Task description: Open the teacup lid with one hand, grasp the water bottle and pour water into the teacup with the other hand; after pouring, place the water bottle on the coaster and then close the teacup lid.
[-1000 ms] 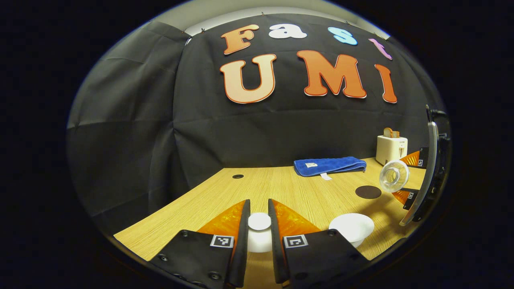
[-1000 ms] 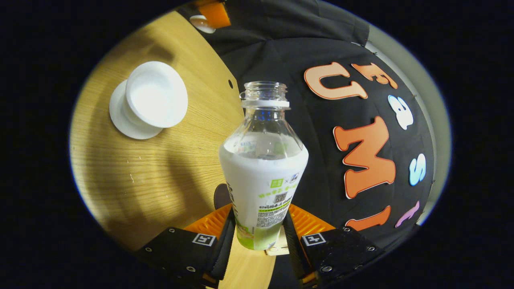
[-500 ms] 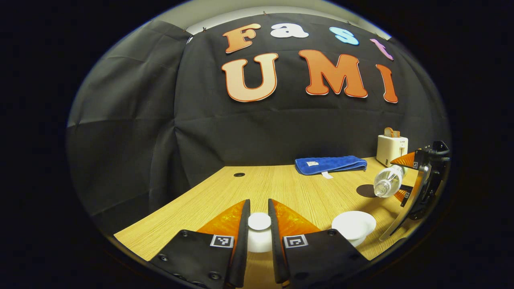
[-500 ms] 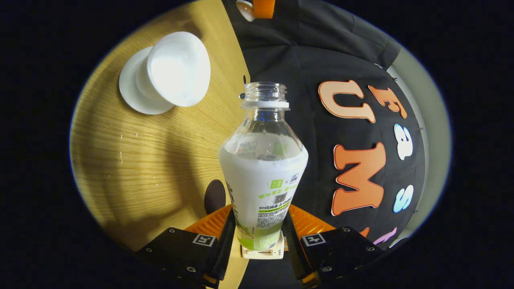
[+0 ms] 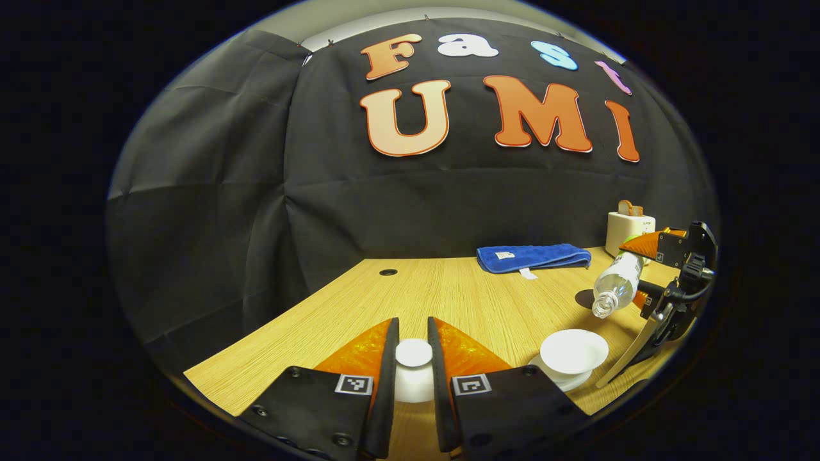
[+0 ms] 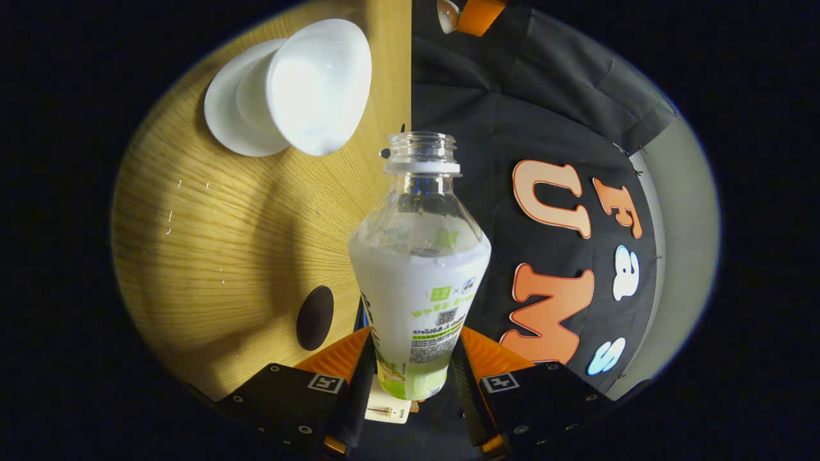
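My left gripper (image 5: 413,325) is shut on the knob of the white teacup lid (image 5: 413,355), held just above the table near its front edge. The open white teacup (image 5: 574,349) stands on its saucer (image 5: 556,380) to the right; the teacup (image 6: 318,96) also shows in the right gripper view. My right gripper (image 6: 415,338) is shut on the water bottle (image 6: 419,275), uncapped, with a white and green label. In the left gripper view the water bottle (image 5: 616,283) slants mouth-down, above and right of the cup. No stream is visible. The dark round coaster (image 5: 584,298) lies behind the cup.
A folded blue towel (image 5: 533,257) lies at the back of the wooden table (image 5: 461,301). A white toaster (image 5: 631,229) stands at the back right. A small dark hole (image 5: 387,272) sits in the tabletop at the back left.
The right gripper has rolled the bottle further over, so its mouth now points down and sits lower, nearer the cup. The left gripper holds the lid still.
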Demonstrator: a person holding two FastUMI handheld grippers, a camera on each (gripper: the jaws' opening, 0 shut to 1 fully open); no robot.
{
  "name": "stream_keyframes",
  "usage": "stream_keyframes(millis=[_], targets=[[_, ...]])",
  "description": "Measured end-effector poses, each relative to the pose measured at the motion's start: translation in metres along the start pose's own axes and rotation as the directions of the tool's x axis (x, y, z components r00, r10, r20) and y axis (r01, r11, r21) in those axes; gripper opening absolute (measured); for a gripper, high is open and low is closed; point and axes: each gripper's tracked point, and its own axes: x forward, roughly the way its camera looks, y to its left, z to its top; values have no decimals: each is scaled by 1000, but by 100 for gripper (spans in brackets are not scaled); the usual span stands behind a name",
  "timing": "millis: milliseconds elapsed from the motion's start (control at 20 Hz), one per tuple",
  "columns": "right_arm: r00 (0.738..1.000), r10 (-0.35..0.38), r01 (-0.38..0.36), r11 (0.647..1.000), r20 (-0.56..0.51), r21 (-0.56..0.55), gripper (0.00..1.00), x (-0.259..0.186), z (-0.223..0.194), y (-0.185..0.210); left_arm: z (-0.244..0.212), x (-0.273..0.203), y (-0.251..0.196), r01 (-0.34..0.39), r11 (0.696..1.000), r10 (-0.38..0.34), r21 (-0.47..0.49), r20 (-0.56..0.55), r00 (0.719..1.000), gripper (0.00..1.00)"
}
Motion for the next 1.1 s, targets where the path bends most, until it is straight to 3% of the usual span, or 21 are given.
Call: stream_keyframes(millis=[200, 800, 1100], targets=[[999, -34, 36, 997, 31, -70, 63, 0, 4, -9, -1, 2, 1, 1, 1000, -1, -1, -5, 1000, 31], [993, -104, 111, 985, 65, -129, 63, 2, 9, -29, -1, -1, 3, 0, 1000, 0, 3, -2, 1000, 31], [984, -157, 170, 972, 90, -160, 63, 14, 0, -70, 2, 0, 5, 0, 1000, 0, 9, 4, 1000, 31]])
